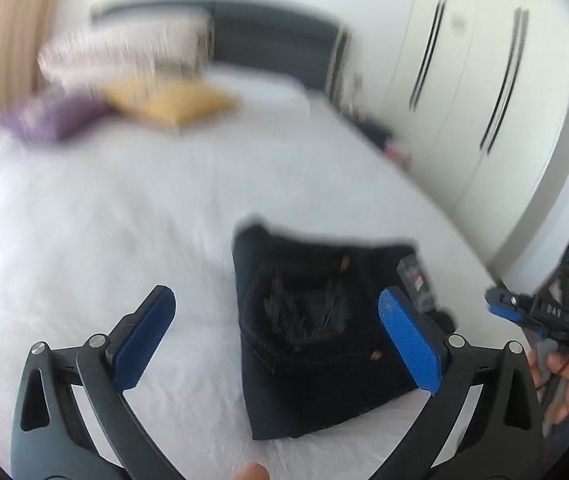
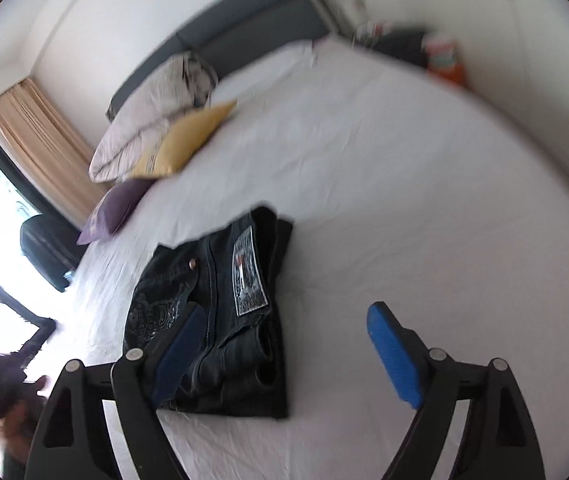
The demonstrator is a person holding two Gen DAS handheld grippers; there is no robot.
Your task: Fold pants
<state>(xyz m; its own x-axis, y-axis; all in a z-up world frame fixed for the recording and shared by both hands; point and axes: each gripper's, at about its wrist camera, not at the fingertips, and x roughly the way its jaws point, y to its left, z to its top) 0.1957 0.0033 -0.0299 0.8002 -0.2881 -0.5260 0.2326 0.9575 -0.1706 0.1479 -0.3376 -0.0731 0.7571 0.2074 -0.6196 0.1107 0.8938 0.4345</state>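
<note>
A pair of dark denim pants (image 1: 316, 332) lies folded into a compact bundle on the white bed sheet (image 1: 104, 240). My left gripper (image 1: 276, 336) is open and empty, raised above the bundle, its right blue pad over the bundle's right edge. The right gripper (image 1: 540, 312) shows at the far right of the left wrist view, held in a hand. In the right wrist view the folded pants (image 2: 212, 312) show a waist label and an embroidered pocket. My right gripper (image 2: 284, 348) is open and empty above the bundle's near end.
A yellow pillow (image 2: 188, 140), a purple pillow (image 2: 112, 212) and a patterned pillow (image 2: 152, 116) lie at the head of the bed by a dark headboard (image 2: 244, 36). A white wardrobe (image 1: 484, 80) stands to the right. A window and curtain (image 2: 40, 140) are on the left.
</note>
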